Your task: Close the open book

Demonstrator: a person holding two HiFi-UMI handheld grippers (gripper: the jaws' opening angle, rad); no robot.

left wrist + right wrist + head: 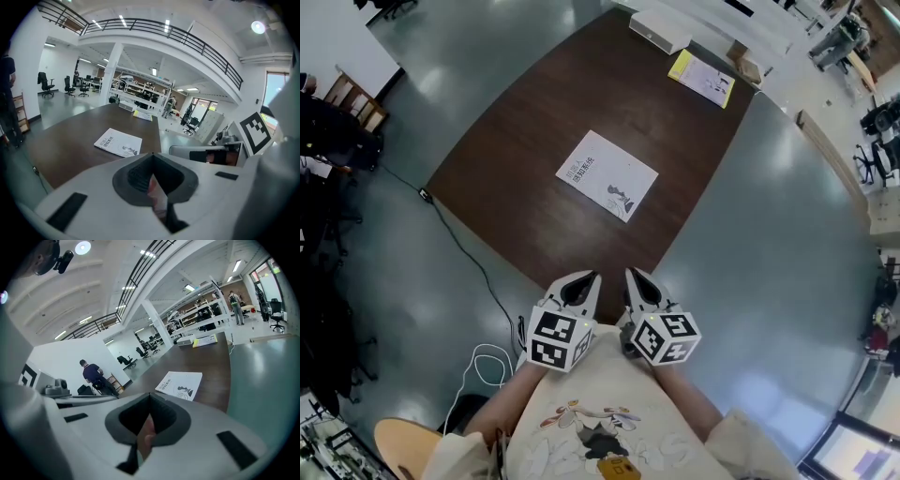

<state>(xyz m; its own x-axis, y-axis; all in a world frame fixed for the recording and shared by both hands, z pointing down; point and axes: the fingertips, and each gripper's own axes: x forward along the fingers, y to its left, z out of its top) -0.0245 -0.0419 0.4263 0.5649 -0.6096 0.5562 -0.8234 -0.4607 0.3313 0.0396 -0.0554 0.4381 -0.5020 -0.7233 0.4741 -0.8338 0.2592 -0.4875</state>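
Observation:
A book [607, 175] with a white cover lies shut and flat in the middle of the dark brown table [516, 141]. It also shows ahead of the jaws in the left gripper view [118, 142] and in the right gripper view [180, 384]. Both grippers hang side by side at the table's near edge, close to the person's body and well short of the book. My left gripper [593, 277] [151, 154] is shut with nothing between its jaws. My right gripper [630, 274] [150, 394] is shut and holds nothing either.
At the table's far end lie a yellow-edged booklet [701, 77] and a white box [659, 31]. A black cable [459, 244] runs over the grey floor on the left. A person [93, 373] stands far off beside a wooden rack.

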